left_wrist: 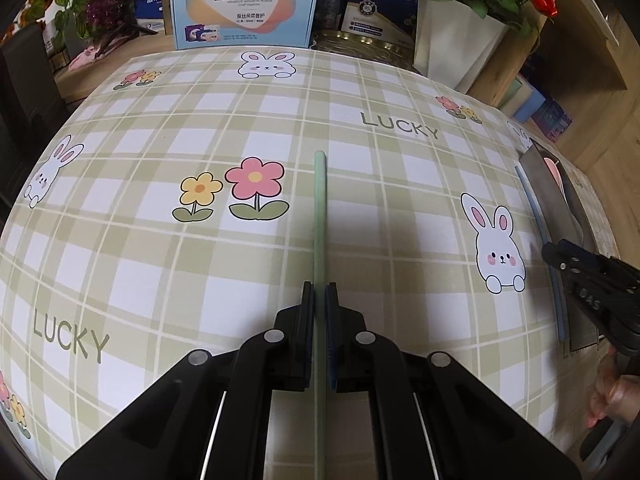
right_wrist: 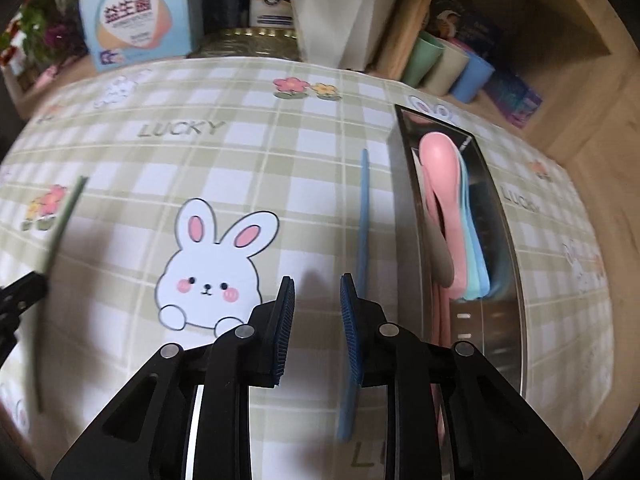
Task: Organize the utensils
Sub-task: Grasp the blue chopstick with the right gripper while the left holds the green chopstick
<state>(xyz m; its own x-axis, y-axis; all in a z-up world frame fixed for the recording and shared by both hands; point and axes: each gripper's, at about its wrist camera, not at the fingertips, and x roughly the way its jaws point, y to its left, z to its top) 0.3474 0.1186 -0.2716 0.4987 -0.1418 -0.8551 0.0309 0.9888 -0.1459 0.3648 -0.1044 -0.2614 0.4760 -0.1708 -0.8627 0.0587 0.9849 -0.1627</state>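
Gripping green chopstick lengthwise, tip away | left fingers clamped | right fingers apart, empty

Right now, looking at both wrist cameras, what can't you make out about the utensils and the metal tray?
- Thin green stick: in the left wrist view its near end runs under the left claw and off the bottom edge.
- Thin blue stick: in the right wrist view the right claw covers part of it.
- Long steel tray: the stacked pastel spoons overlap, so their count is unclear.
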